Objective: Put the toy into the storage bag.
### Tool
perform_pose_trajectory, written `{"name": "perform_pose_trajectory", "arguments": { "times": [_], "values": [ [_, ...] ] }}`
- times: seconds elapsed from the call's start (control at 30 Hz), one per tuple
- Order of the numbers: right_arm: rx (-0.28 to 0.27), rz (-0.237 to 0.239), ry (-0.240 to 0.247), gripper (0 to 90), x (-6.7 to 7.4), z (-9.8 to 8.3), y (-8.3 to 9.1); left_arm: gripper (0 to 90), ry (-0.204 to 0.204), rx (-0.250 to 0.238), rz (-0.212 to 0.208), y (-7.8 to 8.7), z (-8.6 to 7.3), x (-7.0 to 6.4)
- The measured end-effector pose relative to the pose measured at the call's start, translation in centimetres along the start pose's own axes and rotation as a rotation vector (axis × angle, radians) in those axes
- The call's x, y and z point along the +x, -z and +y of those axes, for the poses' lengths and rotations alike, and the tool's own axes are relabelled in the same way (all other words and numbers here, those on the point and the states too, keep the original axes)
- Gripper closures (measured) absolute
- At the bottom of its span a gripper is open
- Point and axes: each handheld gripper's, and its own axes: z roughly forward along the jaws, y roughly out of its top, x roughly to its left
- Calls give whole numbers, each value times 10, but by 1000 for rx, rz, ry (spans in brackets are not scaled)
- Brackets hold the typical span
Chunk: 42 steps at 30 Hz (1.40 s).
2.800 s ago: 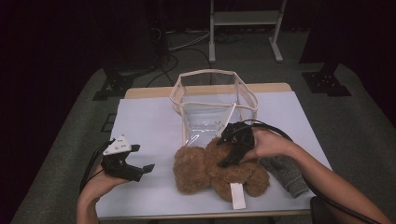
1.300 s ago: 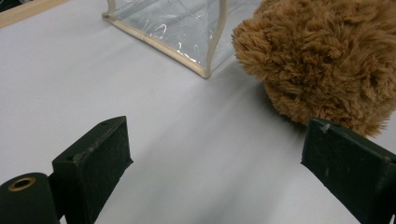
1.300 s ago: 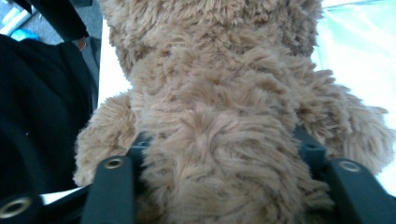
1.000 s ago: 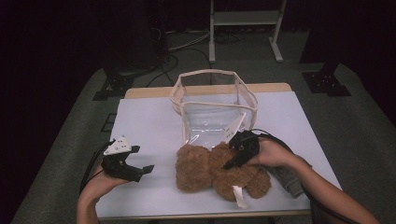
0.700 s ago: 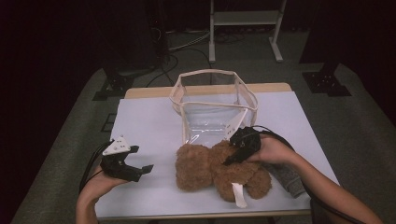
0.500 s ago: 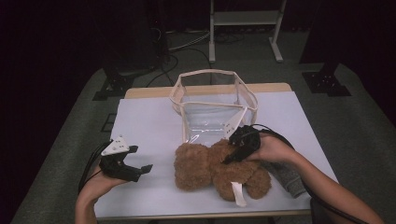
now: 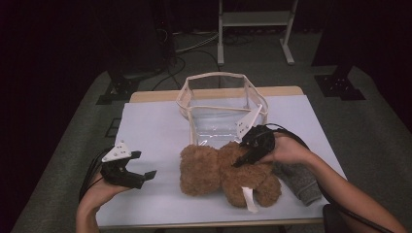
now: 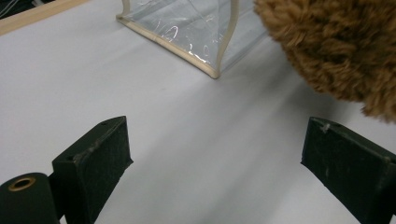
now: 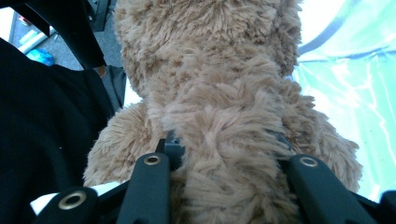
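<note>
Right gripper view has the right gripper (image 9: 229, 161) clenched on the teddy bear (image 9: 219, 93), jaws lately closing further, while the left gripper (image 7: 138, 170) stays spread, nothing between.

I'm standing in what looks like a dim recording lab: black drapes are hanging all around, cables (image 7: 189, 46) are trailing across grey carpet, and a white-covered table (image 7: 150, 131) is sitting beside a metal stand (image 7: 255, 22).

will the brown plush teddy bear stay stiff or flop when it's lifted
Likely floppy: the brown plush teddy bear lies sprawled, and its fur bulges between the right hand-held gripper jaws. Probably light for its size. Hardly slippery, since the deep pile gives grip.
</note>
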Motion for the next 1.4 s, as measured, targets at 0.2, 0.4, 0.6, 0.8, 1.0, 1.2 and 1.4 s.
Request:
{"name": "perform_pose_trajectory", "arguments": {
  "times": [0.2, 0.4, 0.6, 0.8, 1.0, 1.2, 1.4],
  "values": [
    [-25, 6, 26, 648, 4, 10, 12, 70, 2, -2, -1, 0, 0, 0],
    [-54, 9, 17, 651, 5, 16, 18, 70, 6, -1, 0, 0, -1, 1],
    [-111, 13, 7, 650, 7, 24, 29, 70, 12, -2, 0, 1, -3, 3],
    [-156, -19, 38, 653, 16, 40, 46, 70, 19, -8, -1, 1, -4, 4],
    [-184, -10, 62, 652, 24, 60, 64, 70, 13, 4, -4, -3, -4, 3],
    [-179, -35, 72, 652, 26, 81, 85, 70, 14, 2, -1, -4, -5, 3],
    [-182, -57, 85, 652, 24, 104, 108, 70, 20, 3, -4, -8, -6, 3]
  ]
}}
